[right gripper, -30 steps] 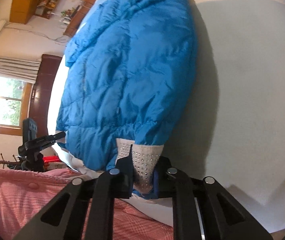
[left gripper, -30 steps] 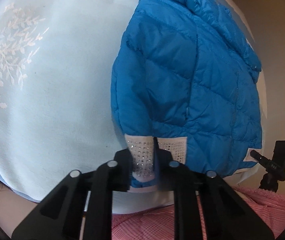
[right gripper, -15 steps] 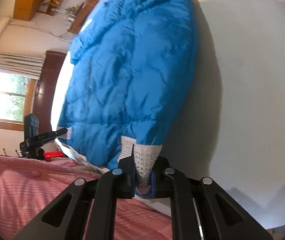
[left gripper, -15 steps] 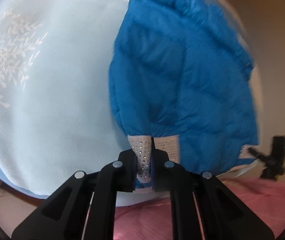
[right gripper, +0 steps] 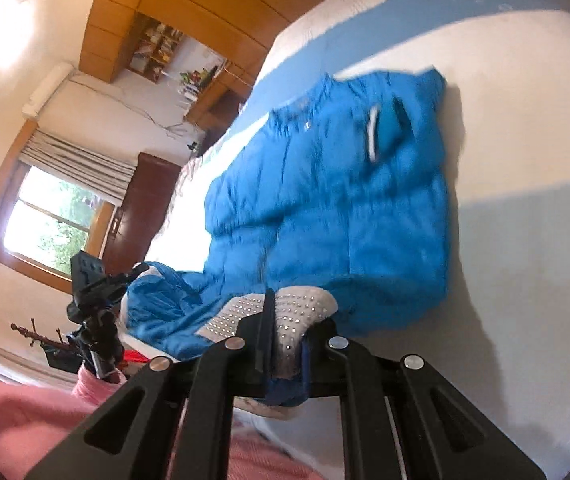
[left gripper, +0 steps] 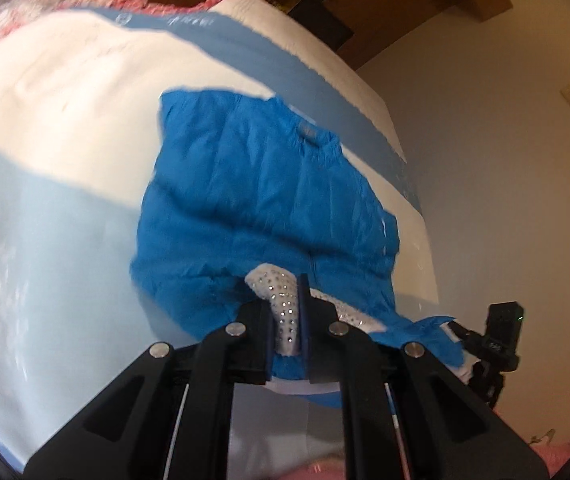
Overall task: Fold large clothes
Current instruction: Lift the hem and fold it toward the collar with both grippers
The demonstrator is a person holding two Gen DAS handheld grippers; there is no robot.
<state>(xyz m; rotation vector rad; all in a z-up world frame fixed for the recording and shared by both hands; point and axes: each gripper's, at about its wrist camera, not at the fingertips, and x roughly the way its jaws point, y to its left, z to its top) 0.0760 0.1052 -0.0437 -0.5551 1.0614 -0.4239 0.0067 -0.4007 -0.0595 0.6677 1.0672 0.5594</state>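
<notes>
A bright blue quilted jacket [left gripper: 261, 196] lies on a pale blue and white bed [left gripper: 45, 240]. It also shows in the right wrist view [right gripper: 345, 216]. My left gripper [left gripper: 290, 332] is shut on a white studded cuff [left gripper: 281, 300] at the jacket's near hem and holds it raised. My right gripper [right gripper: 285, 344] is shut on the other white studded cuff [right gripper: 297, 312], also lifted off the bed. The jacket's near part is bunched and folding back over its far part. The collar end lies far from me.
A black camera on a tripod [left gripper: 497, 344] stands right of the bed; it shows at the left in the right wrist view [right gripper: 93, 292]. Pink bedding [right gripper: 25, 412] lies at the near edge. Wooden cabinets [right gripper: 189, 12] and a window [right gripper: 53, 224] are beyond.
Both grippers have lifted the cuffs and swung up and forward. The jacket's near hem has come off the bed and is bunching toward the collar end. The views now show the far bed edge.
</notes>
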